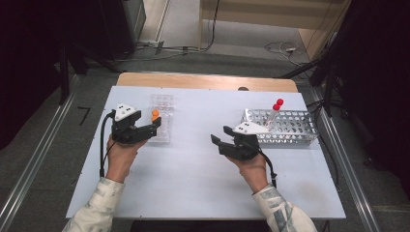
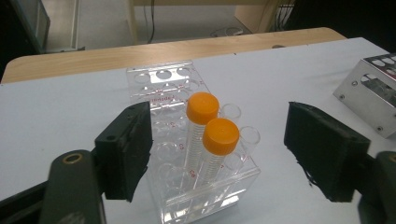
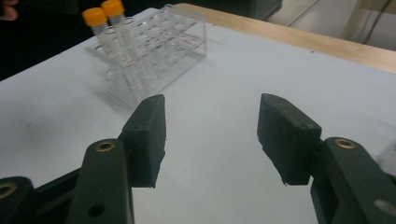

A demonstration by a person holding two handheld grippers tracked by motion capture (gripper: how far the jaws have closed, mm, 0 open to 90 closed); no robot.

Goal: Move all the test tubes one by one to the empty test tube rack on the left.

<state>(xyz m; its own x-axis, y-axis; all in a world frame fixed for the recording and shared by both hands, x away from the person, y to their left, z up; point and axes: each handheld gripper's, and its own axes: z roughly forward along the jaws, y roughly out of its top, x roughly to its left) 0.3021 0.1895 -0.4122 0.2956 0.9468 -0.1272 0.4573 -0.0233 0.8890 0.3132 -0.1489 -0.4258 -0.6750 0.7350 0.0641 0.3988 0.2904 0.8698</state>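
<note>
Two orange-capped tubes (image 2: 202, 107) (image 2: 220, 135) stand upright in a clear plastic rack (image 2: 163, 88) at the table's left. My left gripper (image 2: 223, 156) is open, one jaw on each side of the rack's near end, and its pads touch neither tube. From above, the left gripper (image 1: 151, 124) sits at the near side of the clear rack (image 1: 162, 108), next to an orange cap (image 1: 154, 114). My right gripper (image 1: 218, 135) is open over bare table near the middle, with nothing between its jaws. From the right gripper (image 3: 210, 135), the clear rack (image 3: 159, 46) lies farther off.
A perforated metal rack (image 1: 290, 126) stands at the right, just behind my right hand, with two red-capped tubes (image 1: 277, 106) leaning in it. Its corner (image 2: 369, 93) shows in the left gripper view. The white table surface (image 1: 193, 174) has a wooden strip (image 1: 208, 81) along its far edge.
</note>
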